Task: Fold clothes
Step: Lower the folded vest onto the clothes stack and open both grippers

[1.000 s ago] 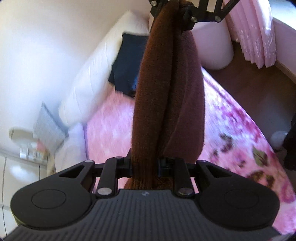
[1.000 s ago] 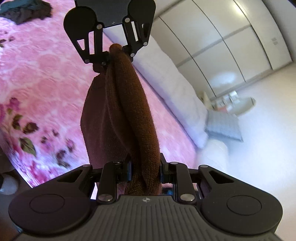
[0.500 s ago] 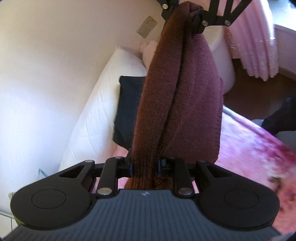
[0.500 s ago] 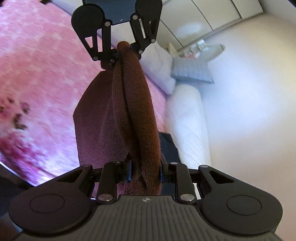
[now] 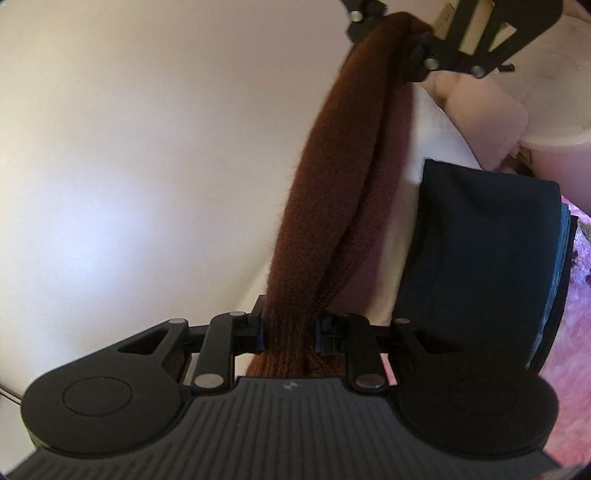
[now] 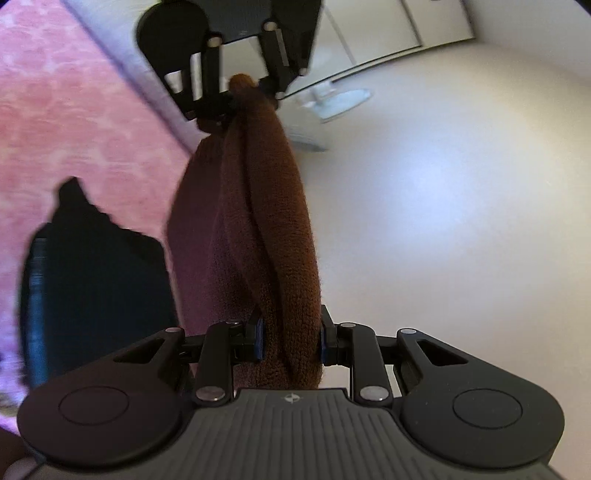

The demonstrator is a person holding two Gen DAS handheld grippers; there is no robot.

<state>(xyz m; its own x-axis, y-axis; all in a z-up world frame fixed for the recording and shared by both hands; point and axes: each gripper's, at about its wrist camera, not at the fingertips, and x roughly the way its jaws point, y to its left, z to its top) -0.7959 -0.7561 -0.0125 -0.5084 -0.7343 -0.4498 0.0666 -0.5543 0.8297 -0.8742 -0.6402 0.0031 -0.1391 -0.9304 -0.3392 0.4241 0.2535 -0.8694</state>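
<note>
Brown knit (image 5: 332, 206) between both grippers' jaws.

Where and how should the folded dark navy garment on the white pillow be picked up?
Grip the dark navy garment at its folded, rounded edge nearest the pink bedspread, coming in flat from that side; its layers stack there. Both claws, left claw and right claw, are shut on the brown sweater, so neither is free.

Plain pale wall (image 5: 155, 155) fills 9 to 12 o'clock, soft glare patch at 9. White pillow (image 5: 430, 133) at 1 o'clock. Pink patterned bedspread (image 6: 70, 110) at 10 o'clock in right view. White wardrobe doors (image 6: 399, 22) at 1 o'clock
</note>
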